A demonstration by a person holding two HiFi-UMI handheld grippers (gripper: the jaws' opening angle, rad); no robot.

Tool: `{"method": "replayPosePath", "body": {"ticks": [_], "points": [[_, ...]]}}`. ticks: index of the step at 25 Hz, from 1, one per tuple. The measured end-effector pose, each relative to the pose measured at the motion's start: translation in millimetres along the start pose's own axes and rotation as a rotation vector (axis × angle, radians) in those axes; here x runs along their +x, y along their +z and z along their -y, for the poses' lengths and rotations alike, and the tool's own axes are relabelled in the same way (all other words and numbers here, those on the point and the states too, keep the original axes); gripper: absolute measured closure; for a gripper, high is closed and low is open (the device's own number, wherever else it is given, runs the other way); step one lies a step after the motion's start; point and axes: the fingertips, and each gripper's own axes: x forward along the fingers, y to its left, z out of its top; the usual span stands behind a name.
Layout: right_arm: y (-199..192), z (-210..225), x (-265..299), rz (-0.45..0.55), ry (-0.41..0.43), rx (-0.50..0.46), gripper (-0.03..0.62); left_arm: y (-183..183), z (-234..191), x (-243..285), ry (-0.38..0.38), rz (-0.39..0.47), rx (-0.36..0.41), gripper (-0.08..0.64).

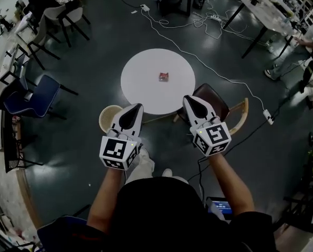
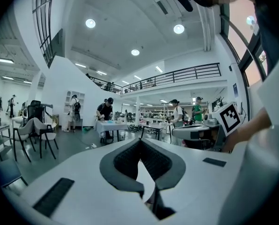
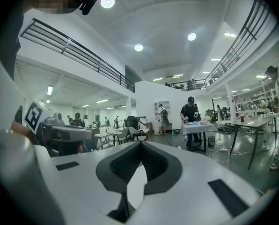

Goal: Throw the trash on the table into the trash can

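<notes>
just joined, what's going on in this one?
A person stands at a round white table with a gripper in each hand. The left gripper and right gripper are both shut and empty, held near the table's close edge. One small red piece of trash lies mid-table, untouched. The trash can stands on the floor by the left gripper, and a brown chair is by the right one. Nothing has been picked up yet.

The round white table (image 1: 141, 83) has open top all around the small red wrapper (image 1: 164, 76). A dark brown chair (image 1: 218, 103) crowds its near right side; the round tan trash can (image 1: 106, 121) stands near left.
</notes>
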Motion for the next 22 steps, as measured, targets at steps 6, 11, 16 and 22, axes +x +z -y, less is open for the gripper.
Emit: {"method": "replayPosePath", "body": {"ticks": [6, 11, 16, 22], "points": [[4.2, 12.6, 45.7, -0.025, -0.039, -0.003, 0.575, 11.6, -45.1, 28.9, -0.034, 0.002, -0.001, 0.551], [4.0, 17.4, 74.2, -0.05, -0.075, -0.014, 0.575, 12.6, -77.4, 43.5, -0.064, 0.005, -0.016, 0.551], [3.5, 14.7, 101.2, -0.076, -0.1, -0.022, 0.575, 13.9, -104.4, 53.1, -0.093, 0.007, -0.033, 0.551], [-12.1, 12.7, 129.7, -0.109, -0.122, -0.006, 0.575, 1.2, -131.1, 61.1, -0.11, -0.011, -0.051, 0.551]]}}
